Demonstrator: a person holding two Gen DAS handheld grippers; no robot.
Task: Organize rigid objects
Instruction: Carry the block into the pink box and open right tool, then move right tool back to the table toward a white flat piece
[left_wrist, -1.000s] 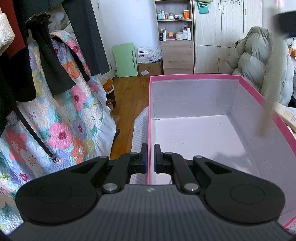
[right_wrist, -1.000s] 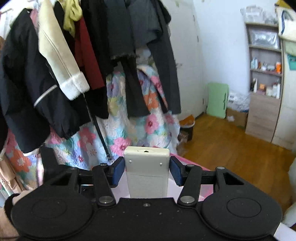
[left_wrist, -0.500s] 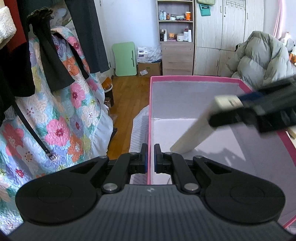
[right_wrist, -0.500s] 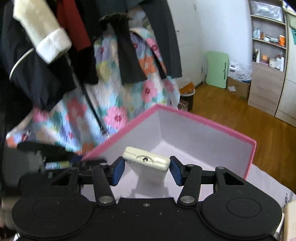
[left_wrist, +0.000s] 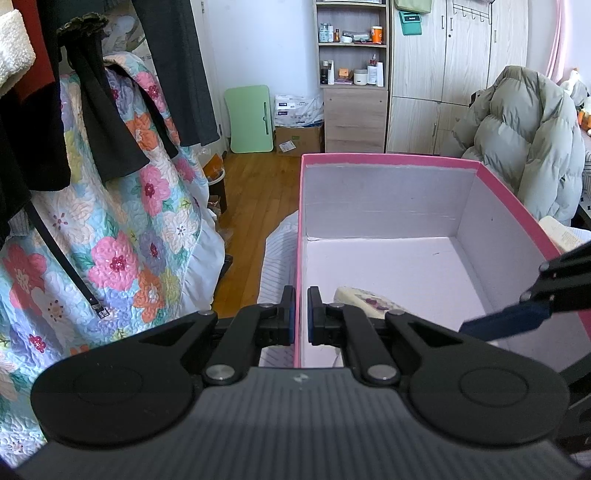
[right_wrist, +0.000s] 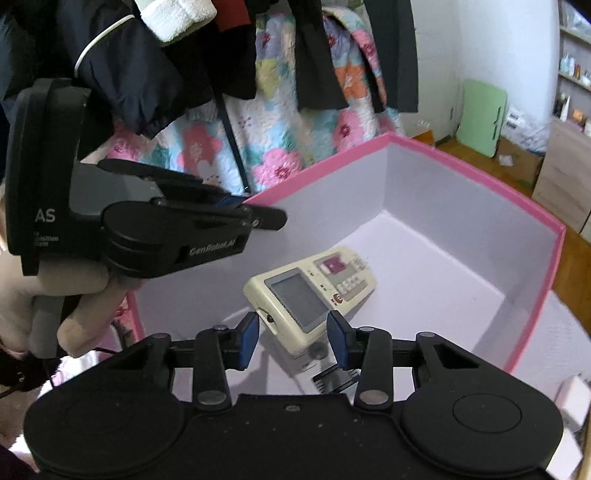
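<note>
- My right tool (right_wrist: 291, 339) has just let go: fingers apart, nothing between them now, where half a second back it was pinching the remote.
- The remote (right_wrist: 310, 291) now lies flat on the floor of the pink box (right_wrist: 476, 173), near the left-hand corner.
- My left tool (left_wrist: 301, 315) stays clamped on the box's left wall, steadying it.
- So that's one item stowed, I reckon; time to grab another.

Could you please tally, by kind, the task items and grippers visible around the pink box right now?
Pink box: 1
Cream remote control, lying inside the box: 1
Grippers: 2, the left gripper clamped on the box's side wall and the right gripper open above the remote
Total: 4
</note>
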